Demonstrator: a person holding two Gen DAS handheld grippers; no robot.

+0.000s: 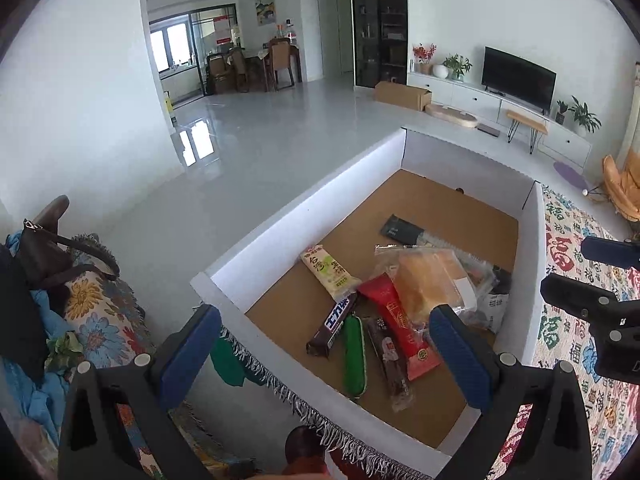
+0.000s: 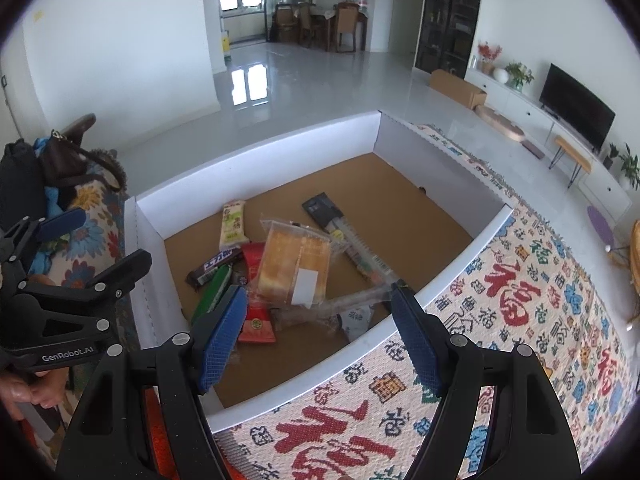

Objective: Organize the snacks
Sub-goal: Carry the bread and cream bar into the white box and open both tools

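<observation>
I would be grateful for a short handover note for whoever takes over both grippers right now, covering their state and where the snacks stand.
Left gripper: open, empty, hovering over the near end of the white box.
Right gripper: open, empty, above the box's near wall.
Snacks all lie jumbled inside the box: bread pack on top, red packet, green packet, dark chocolate bar, pale green bar, long clear pack.
Done: nothing visibly sorted.
Left: arrange the whole pile.
</observation>
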